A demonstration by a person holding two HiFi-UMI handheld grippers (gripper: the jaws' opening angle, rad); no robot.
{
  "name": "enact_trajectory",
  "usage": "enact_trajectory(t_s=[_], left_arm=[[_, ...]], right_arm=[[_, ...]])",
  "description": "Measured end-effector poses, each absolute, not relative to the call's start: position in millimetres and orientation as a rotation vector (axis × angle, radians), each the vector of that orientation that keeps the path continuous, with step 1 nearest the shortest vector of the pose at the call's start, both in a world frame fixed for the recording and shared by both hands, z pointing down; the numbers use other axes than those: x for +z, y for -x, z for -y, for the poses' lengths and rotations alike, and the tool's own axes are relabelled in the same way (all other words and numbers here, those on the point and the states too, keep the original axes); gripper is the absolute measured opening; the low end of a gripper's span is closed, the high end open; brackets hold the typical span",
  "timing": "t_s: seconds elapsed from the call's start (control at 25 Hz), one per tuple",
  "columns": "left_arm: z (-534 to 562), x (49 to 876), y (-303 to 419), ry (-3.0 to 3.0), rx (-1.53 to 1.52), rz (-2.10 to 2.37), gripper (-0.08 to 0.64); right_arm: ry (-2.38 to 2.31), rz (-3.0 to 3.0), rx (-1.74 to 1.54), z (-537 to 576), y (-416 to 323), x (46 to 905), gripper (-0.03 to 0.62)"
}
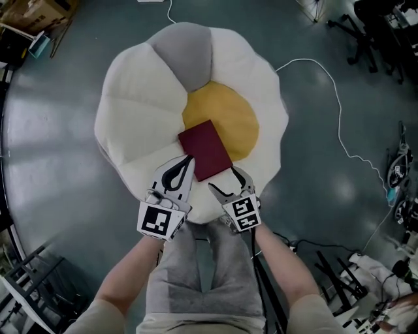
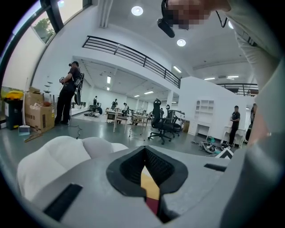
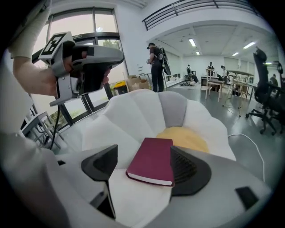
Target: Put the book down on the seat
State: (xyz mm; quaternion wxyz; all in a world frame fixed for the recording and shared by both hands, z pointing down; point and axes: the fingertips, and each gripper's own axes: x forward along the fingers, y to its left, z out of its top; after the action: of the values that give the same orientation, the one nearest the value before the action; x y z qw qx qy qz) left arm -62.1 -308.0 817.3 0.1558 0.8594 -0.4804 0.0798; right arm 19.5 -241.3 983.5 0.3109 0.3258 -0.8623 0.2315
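Observation:
A dark red book (image 1: 204, 149) lies flat on the flower-shaped seat (image 1: 137, 111), half on its yellow middle and half on a white petal. My right gripper (image 1: 222, 177) is open at the book's near right corner. In the right gripper view the book (image 3: 151, 161) rests on the seat between the wide-spread jaws of the right gripper (image 3: 142, 165), close to the right-hand pad, and neither pad presses on it. My left gripper (image 1: 188, 161) is shut with nothing in it, its tip at the book's near left edge. In the left gripper view the left gripper (image 2: 144, 153) shows only a thin slit between its pads.
The seat stands on a grey floor. A white cable (image 1: 333, 85) runs across the floor to the right. Office chairs (image 1: 366, 32) stand at the far right, cardboard boxes (image 1: 32, 13) at the far left, and cables and gear (image 1: 366, 274) at the near right. People stand far off.

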Motion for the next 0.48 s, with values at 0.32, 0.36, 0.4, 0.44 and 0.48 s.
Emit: enact_trajectory(t_s=[0.32,0.36,0.4,0.44,0.48], left_arm=[[278.2,706.3,61.7,-2.497,0.212,1.4,0.003],[275.6,692.0,64.7,-2.486,0.195,1.413,0.003],[273.1,677.7,68.0,-2.474,0.175,1.425,0.003],[270.6,663.3,71.4,-2.463,0.159,1.439,0.003],[268.0,648.6,74.6,-2.456,0.148,1.456,0.003]], right_arm=[[-0.945,2.387,0.588,250.0,-7.7,834.8,0.368],[-0.958,2.404,0.572,251.6,-6.4,812.0,0.367],[-0.972,2.423,0.556,253.3,-5.2,789.0,0.367],[-0.99,2.441,0.539,255.3,-4.7,766.1,0.367],[-1.013,2.459,0.523,257.5,-5.5,743.5,0.365]])
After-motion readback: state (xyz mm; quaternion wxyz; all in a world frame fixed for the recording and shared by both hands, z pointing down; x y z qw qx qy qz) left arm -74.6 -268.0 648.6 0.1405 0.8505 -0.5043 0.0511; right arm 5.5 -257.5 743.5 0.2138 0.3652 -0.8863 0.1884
